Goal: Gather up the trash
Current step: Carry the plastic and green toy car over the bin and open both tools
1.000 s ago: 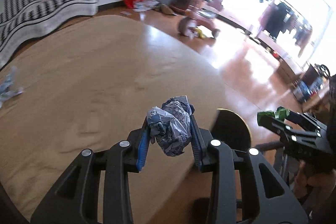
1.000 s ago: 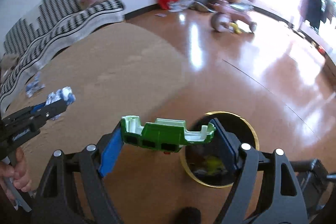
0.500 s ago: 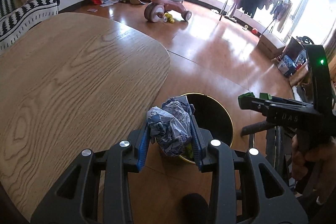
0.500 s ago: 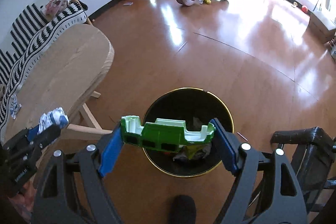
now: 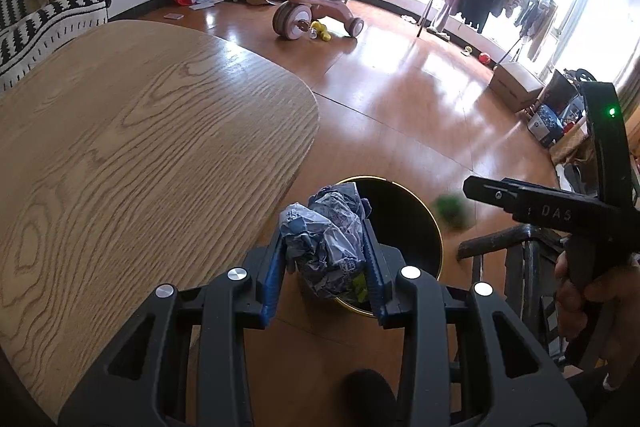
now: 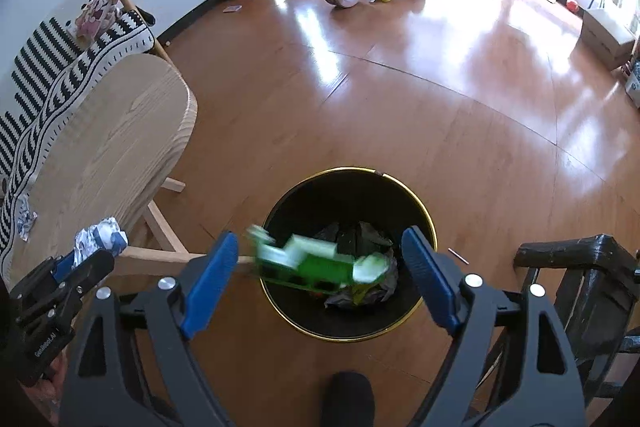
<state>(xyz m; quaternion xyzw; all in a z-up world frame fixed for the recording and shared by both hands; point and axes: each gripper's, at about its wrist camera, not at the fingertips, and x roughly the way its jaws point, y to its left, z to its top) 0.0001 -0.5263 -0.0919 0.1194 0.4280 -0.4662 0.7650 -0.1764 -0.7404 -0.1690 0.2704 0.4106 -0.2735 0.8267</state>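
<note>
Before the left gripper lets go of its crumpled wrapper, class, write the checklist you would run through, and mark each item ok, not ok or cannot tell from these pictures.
1. Right gripper open and free of its load: ok, the jaws stand wide apart.
2. Green plastic piece headed into the bin: ok, it is blurred in the air over the opening.
3. Left gripper shut on the crumpled wrapper: ok.
4. Wrapper above the bin opening: cannot tell; it overlaps only the bin's near-left rim.
5. Room in the bin: ok, trash lies low inside.
6. More trash on the table: not ok, a wrapper scrap lies there.
</note>
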